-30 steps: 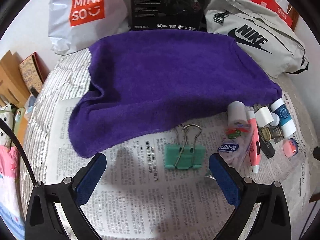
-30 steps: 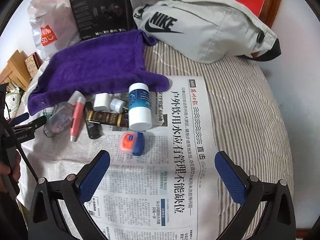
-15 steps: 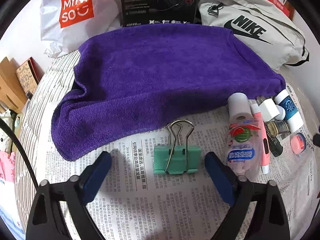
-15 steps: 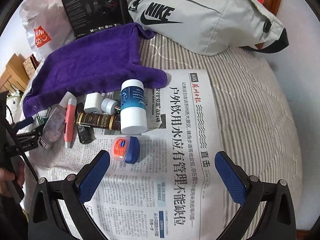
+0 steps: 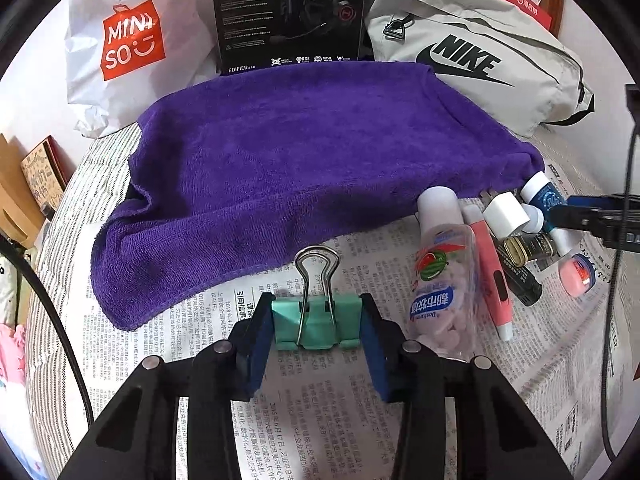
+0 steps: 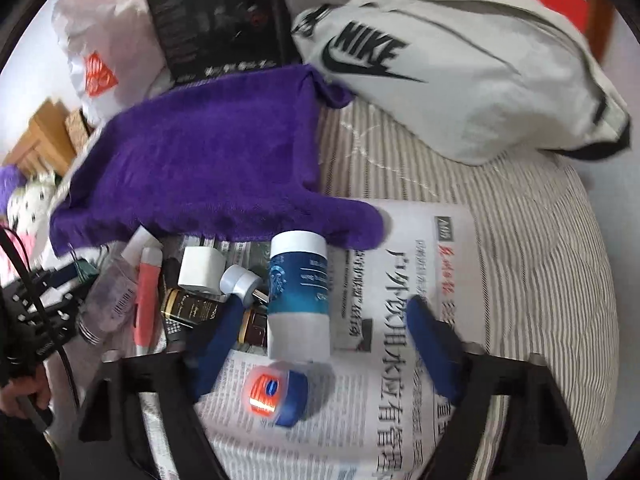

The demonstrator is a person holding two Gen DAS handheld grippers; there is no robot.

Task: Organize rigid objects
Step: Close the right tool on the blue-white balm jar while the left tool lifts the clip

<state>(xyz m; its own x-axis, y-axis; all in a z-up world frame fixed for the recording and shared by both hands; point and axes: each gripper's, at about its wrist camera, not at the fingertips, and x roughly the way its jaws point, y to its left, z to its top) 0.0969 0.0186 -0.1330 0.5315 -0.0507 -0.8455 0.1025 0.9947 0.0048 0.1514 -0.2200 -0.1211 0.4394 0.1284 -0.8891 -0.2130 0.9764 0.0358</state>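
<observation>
Your left gripper (image 5: 317, 322) closing on the green binder clip (image 5: 316, 322) (wire handles toward the "EDIFIER" box (image 5: 290, 14)), pads touching.

Green binder clip (image 5: 316, 322) flat on the newspaper (image 5: 320, 420), wire handles up toward the towel (image 5: 304, 168); blue-white bottle (image 6: 298, 300) lying beside the orange-lidded jar (image 6: 276, 394).

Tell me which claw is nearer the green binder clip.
Left. The left claw has the binder clip between its closing pads, which touch its sides. The right claw is off to the side, around the blue-and-white bottle.
</observation>
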